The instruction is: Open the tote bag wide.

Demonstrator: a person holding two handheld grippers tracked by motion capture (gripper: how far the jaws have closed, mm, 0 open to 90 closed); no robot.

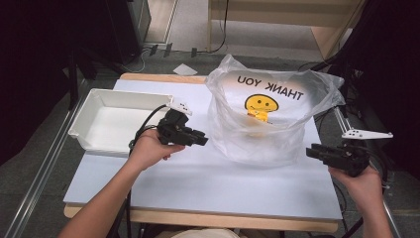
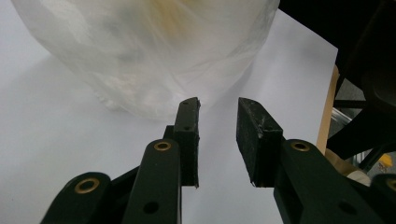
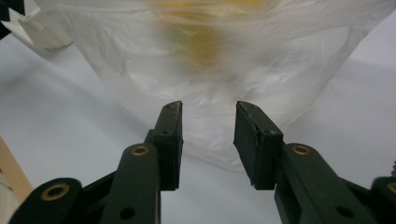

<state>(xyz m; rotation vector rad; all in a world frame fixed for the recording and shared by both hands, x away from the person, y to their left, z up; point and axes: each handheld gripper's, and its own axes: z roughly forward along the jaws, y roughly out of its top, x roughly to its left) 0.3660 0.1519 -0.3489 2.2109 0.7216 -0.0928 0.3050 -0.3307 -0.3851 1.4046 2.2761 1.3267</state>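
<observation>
A clear plastic bag (image 1: 267, 114) printed with "THANK YOU" and a yellow smiley stands open on the white table (image 1: 198, 178), with something yellow (image 1: 258, 116) inside it. My left gripper (image 1: 202, 139) hovers just left of the bag's base, pointing at it. In the left gripper view its jaws (image 2: 218, 109) stand apart with nothing between them, and the bag (image 2: 149, 51) is just ahead. My right gripper (image 1: 311, 150) is off the bag's lower right side. Its jaws (image 3: 208, 112) are also apart and empty, facing the bag (image 3: 224, 56).
A white rectangular tray (image 1: 81, 121) sits at the table's left, behind my left hand. Dark equipment and cables flank both sides of the table. A metal rail runs along the floor at the left.
</observation>
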